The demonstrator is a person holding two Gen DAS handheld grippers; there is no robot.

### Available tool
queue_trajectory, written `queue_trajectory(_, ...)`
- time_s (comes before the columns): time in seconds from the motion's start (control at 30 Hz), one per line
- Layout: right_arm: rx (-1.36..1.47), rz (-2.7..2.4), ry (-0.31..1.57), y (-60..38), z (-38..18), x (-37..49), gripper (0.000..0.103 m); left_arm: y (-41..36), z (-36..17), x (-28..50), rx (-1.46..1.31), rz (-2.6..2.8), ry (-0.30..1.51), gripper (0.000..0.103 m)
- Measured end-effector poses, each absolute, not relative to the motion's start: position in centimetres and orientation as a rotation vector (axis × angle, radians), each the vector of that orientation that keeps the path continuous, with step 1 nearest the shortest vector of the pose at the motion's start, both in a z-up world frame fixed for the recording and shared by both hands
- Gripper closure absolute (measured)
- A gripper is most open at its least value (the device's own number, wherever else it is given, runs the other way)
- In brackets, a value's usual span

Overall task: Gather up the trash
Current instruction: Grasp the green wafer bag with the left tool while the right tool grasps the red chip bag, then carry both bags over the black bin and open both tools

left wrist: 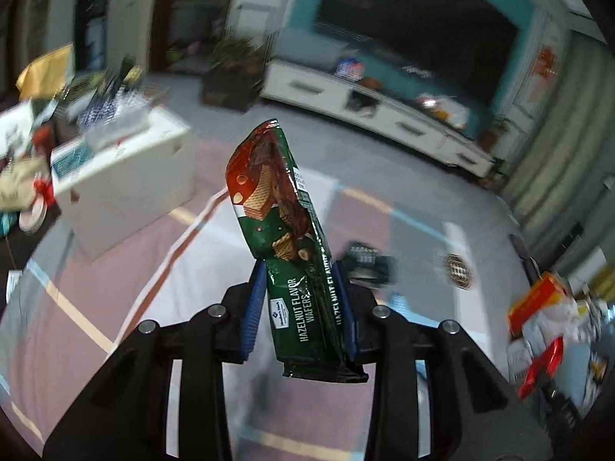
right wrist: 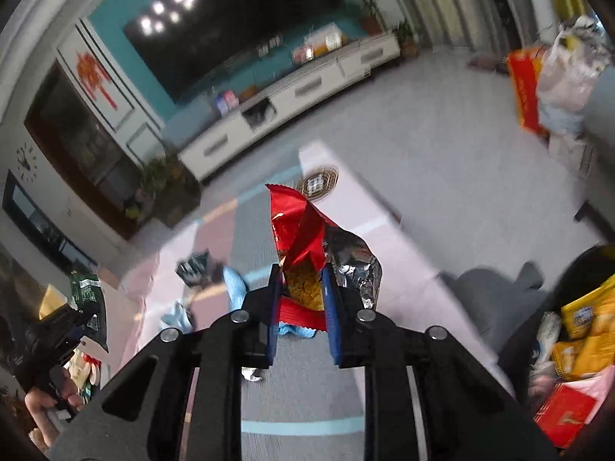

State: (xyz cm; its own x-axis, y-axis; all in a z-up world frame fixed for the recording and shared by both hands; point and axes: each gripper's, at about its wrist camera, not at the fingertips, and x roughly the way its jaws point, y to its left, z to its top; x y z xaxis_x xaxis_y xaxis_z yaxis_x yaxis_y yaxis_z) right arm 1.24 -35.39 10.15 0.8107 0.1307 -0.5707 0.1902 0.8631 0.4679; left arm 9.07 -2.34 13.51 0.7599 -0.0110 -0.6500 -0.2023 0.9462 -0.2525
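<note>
My left gripper (left wrist: 300,269) is shut on a green hazelnut wafers packet (left wrist: 286,230) and holds it upright in the air above the floor mat. My right gripper (right wrist: 300,271) is shut on a torn red and silver snack wrapper (right wrist: 307,246), also held above the mat. The left gripper with its green packet (right wrist: 86,299) shows at the left edge of the right wrist view. A dark wrapper (right wrist: 194,267) and a blue glove (right wrist: 236,286) lie on the mat below.
A black bag (right wrist: 569,330) with yellow and red packets stands at the right. A white box table (left wrist: 127,180) with clutter stands at the left. A white TV cabinet (left wrist: 376,115) runs along the far wall. A round floor drain (left wrist: 458,271) is ahead.
</note>
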Motion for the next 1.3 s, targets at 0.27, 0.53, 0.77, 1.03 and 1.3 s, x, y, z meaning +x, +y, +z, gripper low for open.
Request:
queue_trajectory(0.27,0.600,-0.154,0.427,-41.3,13.3,-10.4,0.081,-13.8,17.8,3.1,-0.130,-0.139,0.598,0.067)
queue_trajectory(0.53,0.628,-0.397,0.404,-47.2,11.4,-16.3,0.081,-25.3,15.9,-2.1,-0.094,-0.440,0.634,0.067)
queue_trajectory(0.77,0.698,-0.523,0.435,-50.4,8.7,-18.9,0.081,-33.9,12.1,-4.5,-0.021,-0.661,0.724,0.067)
queue_trajectory(1.03,0.758,-0.591,0.494,-52.4,6.6,-19.7,0.080,-40.8,7.1,-5.4,0.025,-0.842,0.853,0.066)
queue_trajectory(1.3,0.800,-0.612,0.531,-53.2,5.5,-20.0,0.079,-44.3,4.3,-5.8,0.069,-0.927,0.937,0.065)
